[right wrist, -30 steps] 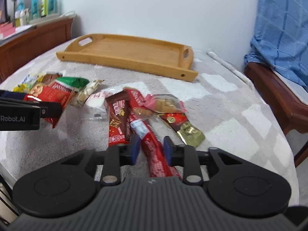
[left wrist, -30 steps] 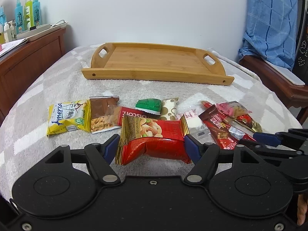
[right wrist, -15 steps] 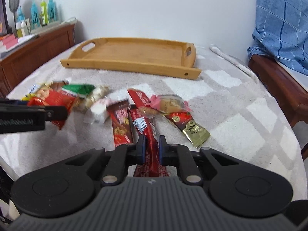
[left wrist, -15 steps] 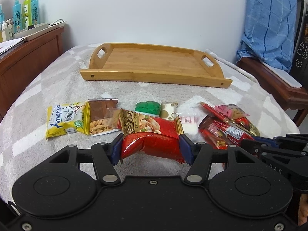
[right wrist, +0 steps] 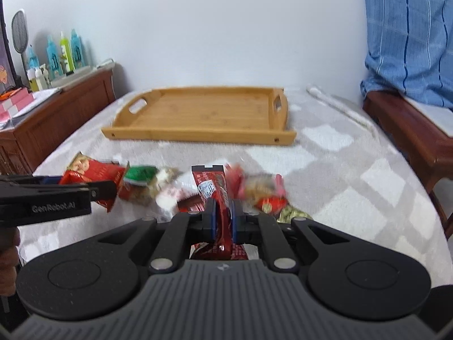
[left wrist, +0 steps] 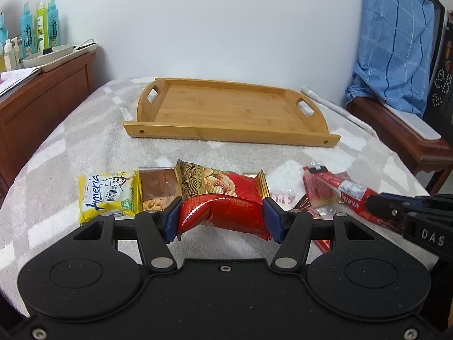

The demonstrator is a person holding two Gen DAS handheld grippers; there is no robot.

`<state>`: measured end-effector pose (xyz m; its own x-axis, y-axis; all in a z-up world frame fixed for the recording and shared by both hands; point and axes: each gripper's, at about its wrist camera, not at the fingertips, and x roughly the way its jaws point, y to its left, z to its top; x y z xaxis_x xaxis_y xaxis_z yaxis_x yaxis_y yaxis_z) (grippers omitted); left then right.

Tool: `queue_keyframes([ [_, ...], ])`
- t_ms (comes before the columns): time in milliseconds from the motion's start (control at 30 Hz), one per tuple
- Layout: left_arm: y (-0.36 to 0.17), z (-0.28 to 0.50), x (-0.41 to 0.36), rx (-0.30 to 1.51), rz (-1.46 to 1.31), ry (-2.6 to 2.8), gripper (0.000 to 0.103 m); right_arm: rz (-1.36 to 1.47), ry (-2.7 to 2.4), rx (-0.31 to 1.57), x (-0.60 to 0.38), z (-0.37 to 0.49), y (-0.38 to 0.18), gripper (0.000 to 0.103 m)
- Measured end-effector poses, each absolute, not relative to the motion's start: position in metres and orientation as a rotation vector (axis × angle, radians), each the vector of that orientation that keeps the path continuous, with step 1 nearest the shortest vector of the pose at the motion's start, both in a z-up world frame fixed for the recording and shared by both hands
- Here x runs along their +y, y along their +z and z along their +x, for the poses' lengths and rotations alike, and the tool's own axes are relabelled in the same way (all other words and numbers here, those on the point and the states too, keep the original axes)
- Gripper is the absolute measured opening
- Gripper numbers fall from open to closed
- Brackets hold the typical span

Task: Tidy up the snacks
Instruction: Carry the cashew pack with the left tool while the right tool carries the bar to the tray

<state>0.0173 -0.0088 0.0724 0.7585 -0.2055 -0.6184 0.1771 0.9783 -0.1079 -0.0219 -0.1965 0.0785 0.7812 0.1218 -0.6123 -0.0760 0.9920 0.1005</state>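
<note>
My left gripper clamps the red nut packet; my right gripper pinches a red snack stick, the wooden tray beyond.

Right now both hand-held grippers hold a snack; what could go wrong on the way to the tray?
1. The left hand-held gripper squeezes the red nut bag until it buckles; the contents may get crushed.
2. The right hand-held gripper pinches the long red bar near one end, so it may swing or slip.
3. The wooden tray has a raised rim; a low carry could catch it.
</note>
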Motion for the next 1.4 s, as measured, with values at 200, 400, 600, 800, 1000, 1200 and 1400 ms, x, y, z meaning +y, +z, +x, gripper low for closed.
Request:
queue_keyframes([
  [200,0.086,0.028,-0.007,0.668,-0.054,-0.22,0.056,0.134,0.097,0.627,-0.203,-0.007,0.105,0.012],
  [400,0.104,0.056,-0.011,0.648,-0.062,-0.23,0.056,0.213,0.086,0.574,-0.212,0.023,0.121,0.012],
  [600,0.124,0.092,-0.019,0.638,-0.089,-0.237,0.056,0.333,0.054,0.568,-0.225,0.066,0.125,0.012],
  [800,0.14,0.137,-0.029,0.638,-0.118,-0.247,0.056,0.43,0.055,0.574,-0.237,0.106,0.13,0.012],
  [1000,0.143,0.187,-0.043,0.636,-0.15,-0.251,0.056,0.493,0.04,0.598,-0.247,0.148,0.13,0.012],
  [1200,0.124,0.234,-0.054,0.661,-0.155,-0.234,0.056,0.554,0.015,0.641,-0.256,0.194,0.114,0.012],
  [1400,0.094,0.263,-0.059,0.684,-0.134,-0.228,0.056,0.531,-0.024,0.692,-0.255,0.229,0.086,0.012],
])
